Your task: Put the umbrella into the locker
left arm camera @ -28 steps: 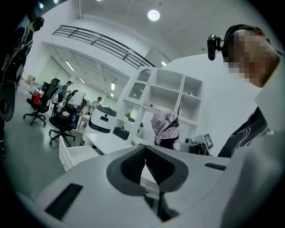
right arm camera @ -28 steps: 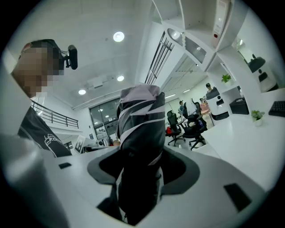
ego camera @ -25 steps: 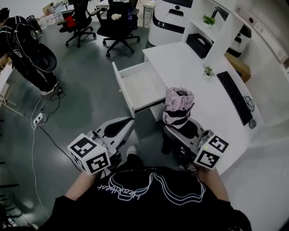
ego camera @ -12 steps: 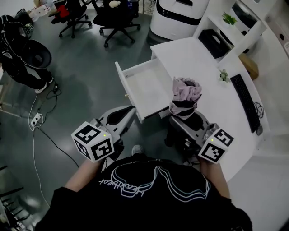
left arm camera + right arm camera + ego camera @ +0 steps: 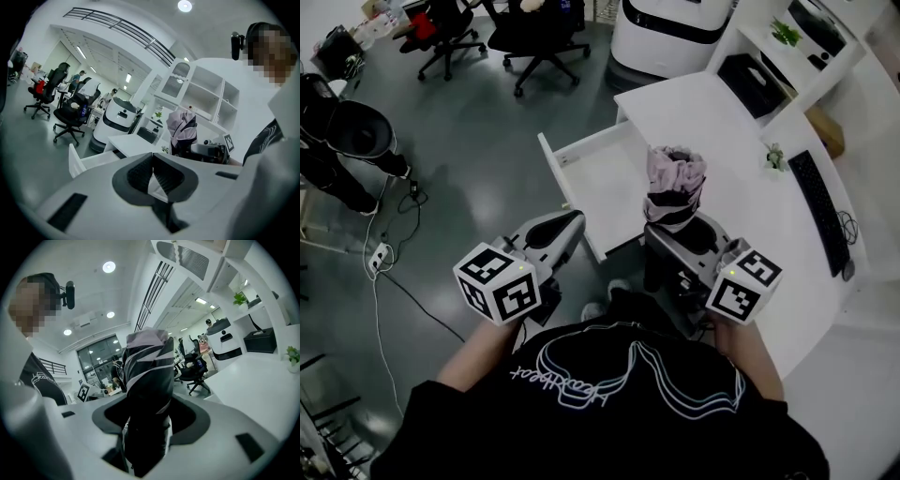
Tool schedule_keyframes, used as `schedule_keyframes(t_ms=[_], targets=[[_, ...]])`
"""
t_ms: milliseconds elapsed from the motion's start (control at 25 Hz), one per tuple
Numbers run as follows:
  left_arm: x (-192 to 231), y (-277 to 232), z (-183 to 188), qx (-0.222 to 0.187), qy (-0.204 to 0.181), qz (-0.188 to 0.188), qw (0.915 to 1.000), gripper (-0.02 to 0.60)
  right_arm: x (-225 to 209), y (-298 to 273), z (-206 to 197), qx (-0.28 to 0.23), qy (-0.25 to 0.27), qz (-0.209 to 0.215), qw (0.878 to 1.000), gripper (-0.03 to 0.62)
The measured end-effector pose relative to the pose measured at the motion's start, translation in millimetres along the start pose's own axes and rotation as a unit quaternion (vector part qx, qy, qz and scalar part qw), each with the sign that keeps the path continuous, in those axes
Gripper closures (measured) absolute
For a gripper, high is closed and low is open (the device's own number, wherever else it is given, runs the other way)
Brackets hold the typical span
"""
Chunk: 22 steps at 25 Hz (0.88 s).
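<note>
The folded umbrella (image 5: 675, 187) stands straight up, squeezed in your right tool (image 5: 678, 239). The open locker drawer (image 5: 551, 169) lies just past it and a bit to the left, lower down. Your right tool is nearer and points almost level at the tabletop (image 5: 722, 131); your left tool (image 5: 562, 225) is pinched together with nothing in it.

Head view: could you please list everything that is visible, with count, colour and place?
umbrella: one, pink and black, upright in the right tongs
drawer: one, white, open, pulled out of the desk
desk: one, white, right side
keyboard: one, black, on the desk
office chairs: at least two, black, top left
power strip: one, white, floor at left
left tongs: one, white, shut, empty
right tongs: one, white, shut on the umbrella
</note>
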State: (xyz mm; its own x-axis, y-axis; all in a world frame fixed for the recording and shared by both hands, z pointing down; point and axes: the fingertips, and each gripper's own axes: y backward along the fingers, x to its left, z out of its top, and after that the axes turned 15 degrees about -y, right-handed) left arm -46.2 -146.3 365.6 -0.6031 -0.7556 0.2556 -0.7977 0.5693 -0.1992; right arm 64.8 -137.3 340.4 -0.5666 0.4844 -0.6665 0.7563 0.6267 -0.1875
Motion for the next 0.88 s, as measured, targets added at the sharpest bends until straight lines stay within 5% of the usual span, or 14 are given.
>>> schedule_keyframes(t_ms=[880], targets=[[87, -38, -15, 0.013, 0.074, 0.088, 0.9933, 0.575, -123, -133, -13, 0.136, -0.034, -0.039, 0.989, 0.350]])
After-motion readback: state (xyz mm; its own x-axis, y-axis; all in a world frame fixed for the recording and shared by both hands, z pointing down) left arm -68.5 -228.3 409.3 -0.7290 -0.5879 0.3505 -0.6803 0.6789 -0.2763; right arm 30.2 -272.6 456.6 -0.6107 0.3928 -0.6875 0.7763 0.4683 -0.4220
